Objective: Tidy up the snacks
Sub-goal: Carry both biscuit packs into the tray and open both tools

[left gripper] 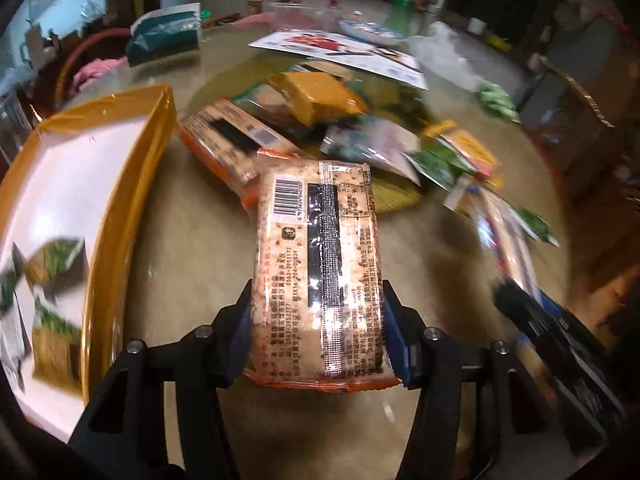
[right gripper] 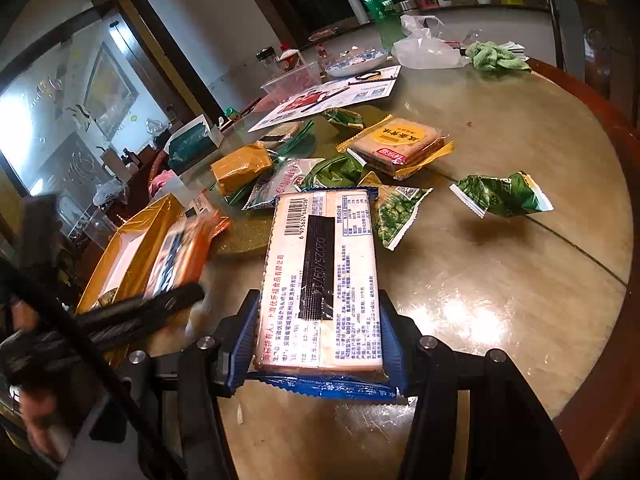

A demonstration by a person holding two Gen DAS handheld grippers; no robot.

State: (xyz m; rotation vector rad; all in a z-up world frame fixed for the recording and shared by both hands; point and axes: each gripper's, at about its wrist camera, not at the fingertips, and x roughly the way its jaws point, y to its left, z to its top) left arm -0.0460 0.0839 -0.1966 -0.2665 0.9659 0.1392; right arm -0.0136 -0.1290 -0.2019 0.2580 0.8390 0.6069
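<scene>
The orange-edged cracker pack [left gripper: 316, 272] sits lengthwise between the blue pads of the left claw [left gripper: 318, 312], back side up with the barcode at the far end, pads pressed on both long sides, so it's gripped. It hangs just above the worktop [left gripper: 440, 280], right beside the orange tray [left gripper: 132, 184], which has a white bottom and a few small green-and-tan packets [left gripper: 52, 264] already in it. A second orange pack [left gripper: 228, 144] lies just past the held one.

Over on the right, the right claw [right gripper: 318, 328] is clamped on a blue-edged cracker pack [right gripper: 320, 280] the same way, label text up. Beyond it the loose snack pile [right gripper: 304, 168] spreads over the middle of the round worktop: green pea bags, a yellow-wrapped pack, an orange-brown block. One green bag [right gripper: 504, 194] lies well apart to the right. Farther back there's a flyer [right gripper: 332, 96], a white plastic bag [right gripper: 428, 48] and a green cloth [right gripper: 496, 56].
</scene>
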